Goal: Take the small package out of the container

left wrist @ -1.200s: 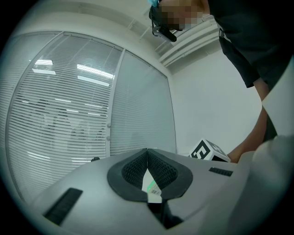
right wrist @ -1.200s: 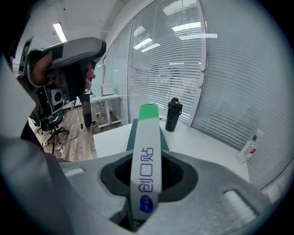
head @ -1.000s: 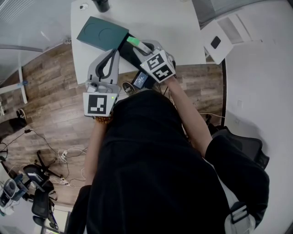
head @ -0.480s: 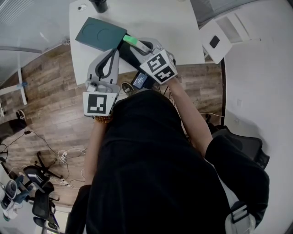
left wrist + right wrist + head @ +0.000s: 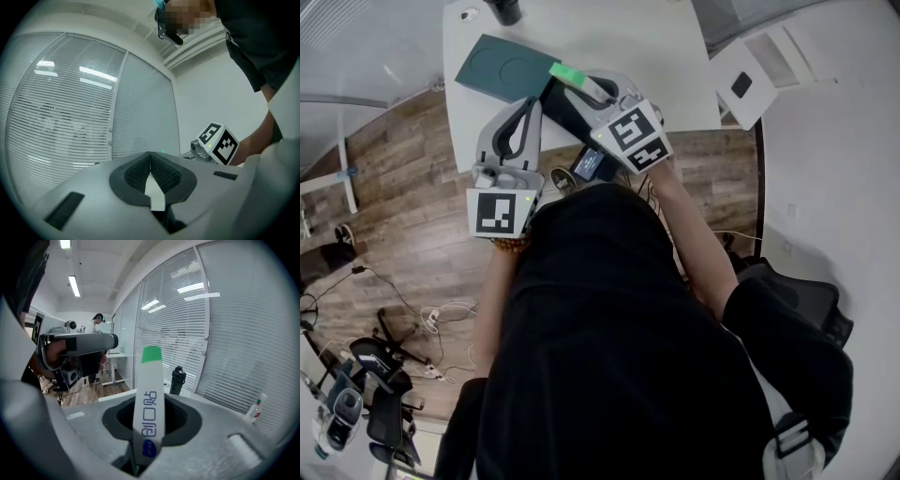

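Right gripper (image 5: 148, 423) is clamped on the small package (image 5: 149, 399), a white stick sachet with a green tip; the pinch is near its lower end, so most of it stands out beyond the jaws; in the head view I see the package above the white table (image 5: 666, 56), just right of the dark green container (image 5: 502, 67) and apparently clear of it, though I cannot tell by how much; left gripper (image 5: 150, 159) sits at the table's near edge, jaws together on nothing; I judge the extraction essentially done; what is left is carrying the package away and setting it down.
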A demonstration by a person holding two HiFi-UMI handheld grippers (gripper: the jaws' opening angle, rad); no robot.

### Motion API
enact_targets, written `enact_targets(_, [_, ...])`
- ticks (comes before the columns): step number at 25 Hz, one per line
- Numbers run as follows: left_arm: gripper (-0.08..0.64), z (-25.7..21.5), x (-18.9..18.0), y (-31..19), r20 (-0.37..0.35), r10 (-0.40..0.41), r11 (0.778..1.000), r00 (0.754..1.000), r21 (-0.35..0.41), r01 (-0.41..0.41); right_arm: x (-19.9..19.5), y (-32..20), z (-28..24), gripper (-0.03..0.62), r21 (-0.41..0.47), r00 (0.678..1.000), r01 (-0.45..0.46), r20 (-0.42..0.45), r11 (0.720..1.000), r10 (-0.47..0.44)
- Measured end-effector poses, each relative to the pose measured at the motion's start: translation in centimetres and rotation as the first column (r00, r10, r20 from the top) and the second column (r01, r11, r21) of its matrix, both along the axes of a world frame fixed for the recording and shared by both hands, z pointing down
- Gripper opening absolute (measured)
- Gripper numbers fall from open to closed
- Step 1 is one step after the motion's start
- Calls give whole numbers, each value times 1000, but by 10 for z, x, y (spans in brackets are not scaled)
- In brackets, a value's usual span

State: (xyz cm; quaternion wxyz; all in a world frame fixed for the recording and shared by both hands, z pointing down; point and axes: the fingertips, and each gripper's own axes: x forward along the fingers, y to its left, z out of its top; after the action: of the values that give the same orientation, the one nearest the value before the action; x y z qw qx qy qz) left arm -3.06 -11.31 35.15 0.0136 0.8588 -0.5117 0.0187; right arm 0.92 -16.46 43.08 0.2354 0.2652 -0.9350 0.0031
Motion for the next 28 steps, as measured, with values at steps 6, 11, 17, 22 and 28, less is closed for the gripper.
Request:
enact_targets(6, [0,-8,-1,-2,-2,-4,1000,1000,19,4,0,-2,-27,94,51,999,10,44,999,-13])
enact_targets(11, [0,-7,0,-2,5,-2,1000,1000,24,2,1,-1,-43,94,87,997,-1,77,996,-6])
enact_targets(17, [0,-13,-2,-1,-3,-17,999,1000,41,17,4,2,-59,94,102,992,-13,125,995,0])
enact_targets(22, [0,-14,0,1,7,-13,999,1000,41,13,4,3,-78,94,135,987,-20,159,991,-2])
enact_targets(28, [0,-22,-1,1,6,-10,998,1000,64,10,7,5,-99,94,160,977,-52,214,986,16])
